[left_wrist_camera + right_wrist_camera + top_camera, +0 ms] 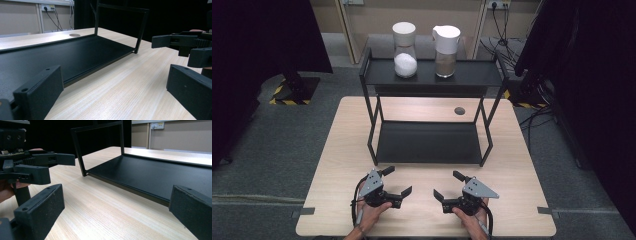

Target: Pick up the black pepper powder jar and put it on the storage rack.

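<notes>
High view: both grippers, left (398,181) and right (446,185), rest wide open and empty just before the black rack (430,142), which lies crosswise ahead, equally near both.

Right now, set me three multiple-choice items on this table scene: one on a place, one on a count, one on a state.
1. Where do the two jars stand?
A. On the rack's top shelf
B. On its bottom shelf
C. On the bare table

2. How many jars are there?
A. One
B. Two
C. Four

3. How are the jaws of the two grippers?
A. Both open, holding nothing
B. Both shut on jars
C. Left shut, right open

Answers:
1. A: the jar of white powder and the jar of brown powder stand side by side on the top shelf of the black rack, while the bottom shelf is bare.
2. B: just those two show.
3. A: the left gripper and right gripper rest above the table with jaws spread wide.
</notes>
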Demonstrator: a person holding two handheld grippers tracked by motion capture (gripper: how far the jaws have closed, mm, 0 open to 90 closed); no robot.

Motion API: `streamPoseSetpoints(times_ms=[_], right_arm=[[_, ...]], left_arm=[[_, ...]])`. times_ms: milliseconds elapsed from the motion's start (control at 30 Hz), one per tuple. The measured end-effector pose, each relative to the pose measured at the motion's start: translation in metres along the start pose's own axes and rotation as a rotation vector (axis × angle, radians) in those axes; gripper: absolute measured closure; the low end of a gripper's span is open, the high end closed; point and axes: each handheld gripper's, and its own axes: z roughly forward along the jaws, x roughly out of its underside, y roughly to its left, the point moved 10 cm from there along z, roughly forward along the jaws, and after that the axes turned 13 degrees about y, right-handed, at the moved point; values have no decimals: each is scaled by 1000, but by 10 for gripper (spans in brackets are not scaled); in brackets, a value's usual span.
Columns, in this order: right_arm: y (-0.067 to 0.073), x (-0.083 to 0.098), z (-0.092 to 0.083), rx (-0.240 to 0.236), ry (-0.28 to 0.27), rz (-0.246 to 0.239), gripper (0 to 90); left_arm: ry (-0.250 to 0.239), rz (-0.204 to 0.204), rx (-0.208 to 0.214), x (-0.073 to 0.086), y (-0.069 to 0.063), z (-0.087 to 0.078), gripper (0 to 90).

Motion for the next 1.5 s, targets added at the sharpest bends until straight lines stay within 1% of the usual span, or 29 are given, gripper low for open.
streamPoseSetpoints(times_ms=[300, 1500], right_arm=[[-2, 1, 0, 3, -4, 9, 5], [-2, 3, 0, 1, -1, 18, 4]], left_arm=[[2, 3, 1, 0, 0, 0, 3], [2, 4, 1, 0, 0, 0, 3]])
